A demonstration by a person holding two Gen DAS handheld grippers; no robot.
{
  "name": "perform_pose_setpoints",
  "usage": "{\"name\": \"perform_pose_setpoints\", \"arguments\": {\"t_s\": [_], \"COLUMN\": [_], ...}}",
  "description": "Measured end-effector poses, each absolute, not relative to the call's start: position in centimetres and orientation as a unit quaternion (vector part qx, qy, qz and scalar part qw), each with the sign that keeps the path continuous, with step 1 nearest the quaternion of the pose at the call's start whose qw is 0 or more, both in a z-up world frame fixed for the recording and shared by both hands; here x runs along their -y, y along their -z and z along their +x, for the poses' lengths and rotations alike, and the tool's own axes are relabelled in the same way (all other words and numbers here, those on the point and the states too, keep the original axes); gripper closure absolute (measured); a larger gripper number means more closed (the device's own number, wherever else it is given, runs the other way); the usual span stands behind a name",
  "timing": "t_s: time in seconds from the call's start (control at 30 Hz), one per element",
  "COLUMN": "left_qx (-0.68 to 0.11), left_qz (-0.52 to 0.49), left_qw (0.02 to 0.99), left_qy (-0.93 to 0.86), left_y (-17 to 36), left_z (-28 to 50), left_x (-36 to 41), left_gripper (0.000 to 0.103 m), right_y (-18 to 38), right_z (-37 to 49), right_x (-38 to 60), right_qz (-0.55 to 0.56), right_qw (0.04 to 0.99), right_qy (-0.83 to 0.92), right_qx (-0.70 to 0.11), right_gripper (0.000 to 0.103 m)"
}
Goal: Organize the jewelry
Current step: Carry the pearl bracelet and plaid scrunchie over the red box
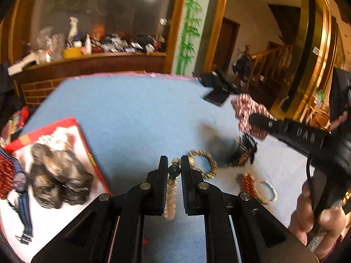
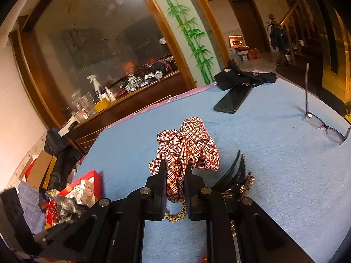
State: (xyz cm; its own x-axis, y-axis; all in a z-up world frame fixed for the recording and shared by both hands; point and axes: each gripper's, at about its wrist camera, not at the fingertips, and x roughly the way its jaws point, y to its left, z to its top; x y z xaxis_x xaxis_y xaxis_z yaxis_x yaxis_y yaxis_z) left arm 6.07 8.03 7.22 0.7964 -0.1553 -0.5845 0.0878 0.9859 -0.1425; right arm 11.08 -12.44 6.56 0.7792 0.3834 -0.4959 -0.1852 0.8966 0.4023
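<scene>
My left gripper (image 1: 174, 164) is shut on a bead bracelet (image 1: 172, 194) with a green bead at the top, held above the blue table (image 1: 122, 109). A red box (image 1: 65, 129) with dark hair pieces and a blue strap lies at the left. My right gripper (image 2: 175, 171) is shut on a red-and-white plaid scrunchie (image 2: 188, 146), lifted over the table; it shows at the right of the left wrist view (image 1: 250, 116). A gold ring bracelet (image 1: 203, 163), a black hair clip (image 1: 244, 151), an orange bracelet (image 1: 248, 184) and a pale bracelet (image 1: 266, 190) lie on the table.
A black phone (image 2: 233, 99) and dark cloth (image 2: 245, 75) lie at the table's far side. Glasses (image 2: 324, 125) stand at the right edge. A black comb-like clip (image 2: 235, 175) and a gold chain (image 2: 175, 214) lie near my right gripper. A cluttered wooden shelf (image 2: 131, 87) stands behind.
</scene>
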Motion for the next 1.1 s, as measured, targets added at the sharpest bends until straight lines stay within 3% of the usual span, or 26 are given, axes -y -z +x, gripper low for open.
{"name": "perform_pose_setpoints", "arguments": {"t_s": [1.1], "left_qx": [-0.272], "left_qz": [-0.017], "left_qw": [0.962], "left_qy": [-0.001], "left_y": [-8.3], "left_z": [4.5], "left_x": [-7.8], "left_gripper": [0.092], "right_y": [-6.5], "right_z": [10.0], "right_x": [9.4], "right_qz": [0.120], "right_qw": [0.927], "right_qy": [-0.198], "right_qx": [-0.296], "right_gripper": [0.089]}}
